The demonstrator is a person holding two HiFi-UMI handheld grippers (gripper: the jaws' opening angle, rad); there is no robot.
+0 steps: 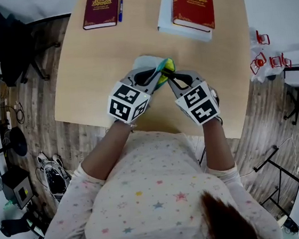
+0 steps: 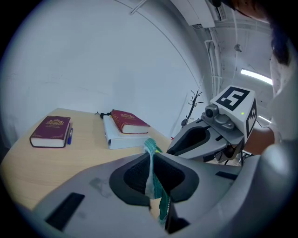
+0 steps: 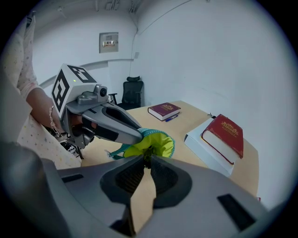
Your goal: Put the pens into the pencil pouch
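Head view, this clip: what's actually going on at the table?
A person holds a gripper in each hand, and both are pinched onto the pencil pouch, holding it up near the front edge of the table. The left gripper is shut on the teal zipper edge. The right gripper is shut on the opposite rim, so the yellow-green lining shows. The only pen in sight, a blue pen, lies at the far side beside a maroon book, not picked up.
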